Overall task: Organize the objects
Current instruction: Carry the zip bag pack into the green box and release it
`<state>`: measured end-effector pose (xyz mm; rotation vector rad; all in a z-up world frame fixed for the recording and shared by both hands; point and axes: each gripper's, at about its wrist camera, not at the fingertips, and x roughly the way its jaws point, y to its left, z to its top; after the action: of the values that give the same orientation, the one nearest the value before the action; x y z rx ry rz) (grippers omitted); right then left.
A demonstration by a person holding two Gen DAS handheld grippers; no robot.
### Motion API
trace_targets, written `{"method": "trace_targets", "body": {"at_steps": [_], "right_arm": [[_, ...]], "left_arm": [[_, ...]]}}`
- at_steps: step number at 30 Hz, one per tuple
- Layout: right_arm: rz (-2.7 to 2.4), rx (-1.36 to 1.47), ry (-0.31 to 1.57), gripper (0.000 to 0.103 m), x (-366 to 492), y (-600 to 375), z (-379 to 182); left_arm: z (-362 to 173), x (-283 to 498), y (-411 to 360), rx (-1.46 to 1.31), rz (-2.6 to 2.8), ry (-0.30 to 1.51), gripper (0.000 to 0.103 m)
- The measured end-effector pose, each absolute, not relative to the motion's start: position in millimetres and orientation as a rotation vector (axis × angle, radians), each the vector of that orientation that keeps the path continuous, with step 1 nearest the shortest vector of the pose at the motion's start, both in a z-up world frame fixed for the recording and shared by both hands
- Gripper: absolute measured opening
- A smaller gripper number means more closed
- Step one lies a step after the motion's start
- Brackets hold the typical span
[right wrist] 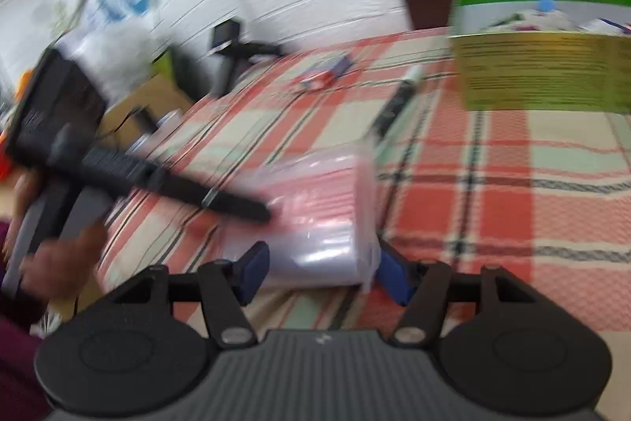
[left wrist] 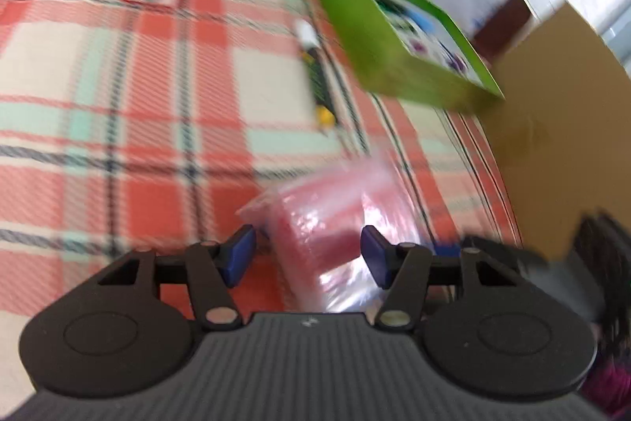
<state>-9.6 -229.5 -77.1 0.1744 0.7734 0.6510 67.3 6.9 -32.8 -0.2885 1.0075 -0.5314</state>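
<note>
Both tongs are standing apart around the pink plastic packet (left wrist: 335, 223) lying on the plaid tabletop (left wrist: 118, 105): left tongs (left wrist: 307, 255), right tongs (right wrist: 321, 269). Motion blur is making the green box (right wrist: 544, 66) print unreadable.

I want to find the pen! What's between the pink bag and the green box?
In the left wrist view, the pen lies on the checked cloth between the pink bag and the green box. The right wrist view shows it too.
</note>
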Motion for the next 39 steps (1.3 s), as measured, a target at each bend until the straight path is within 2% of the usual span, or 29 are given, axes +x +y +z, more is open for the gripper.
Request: {"method": "trace_targets", "body": {"at_steps": [1,2,3,5,7,9,13,16,18,19,27,34,35,37,39], "right_arm": [[0.678,0.143,0.77,0.062,-15.3,-225.2,-74.9],[0.688,0.104,0.757,0.07,-21.5,-221.2,-72.9],[0.678,0.069,0.74,0.085,-25.8,-218.7,-71.3],[0.623,0.029,0.704,0.091,-28.0,-218.9,-68.3],[0.594,0.025,0.695,0.091,-23.3,-220.8,-67.4],[0.595,-0.007,0.707,0.09,-17.6,-215.6,-69.5],[0.609,-0.124,0.697,0.086,-21.7,-185.8,-81.5],[0.563,-0.184,0.656,0.071,-24.8,-180.8,-78.8],[0.519,-0.161,0.643,0.055,-19.3,-188.4,-72.2],[0.486,-0.167,0.627,0.054,-16.3,-191.6,-68.2],[0.281,-0.168,0.452,0.053,30.8,-228.6,-21.5],[0.138,-0.168,0.403,0.053,102.4,-259.6,-8.8],[0.116,-0.174,0.403,0.053,114.0,-261.8,-10.6],[0.052,-0.207,0.417,0.06,140.4,-264.0,-20.3],[-0.024,-0.242,0.459,0.064,164.5,-262.3,-35.9]], "left_arm": [[-31.5,69.0,11.4,-0.306,-0.528,1.005,0.06],[-30.3,69.3,14.3,-0.316,-0.53,1.002,0.062],[-29.0,68.7,15.2,-0.315,-0.537,0.999,0.062],[-29.4,65.5,11.4,-0.295,-0.561,1.001,0.062],[-34.9,62.4,1.6,-0.27,-0.594,1.025,0.062],[-41.0,57.2,-11.1,-0.227,-0.598,1.02,0.067],[-39.2,54.0,-27.1,-0.156,-0.59,0.99,0.068],[-29.4,59.9,-29.2,-0.159,-0.582,0.961,0.066],[-15.2,69.1,-32.1,-0.184,-0.614,0.929,0.066],[-6.5,74.0,-36.2,-0.189,-0.638,0.907,0.066],[51.5,118.0,-107.0,-0.038,-0.703,0.702,0.066],[58.9,175.2,-158.6,0.003,-0.702,0.643,0.067],[55.6,184.0,-166.4,0.018,-0.687,0.636,0.07],[45.8,201.0,-178.3,0.07,-0.617,0.654,0.077],[32.2,212.3,-181.3,0.086,-0.524,0.707,0.075]]}}
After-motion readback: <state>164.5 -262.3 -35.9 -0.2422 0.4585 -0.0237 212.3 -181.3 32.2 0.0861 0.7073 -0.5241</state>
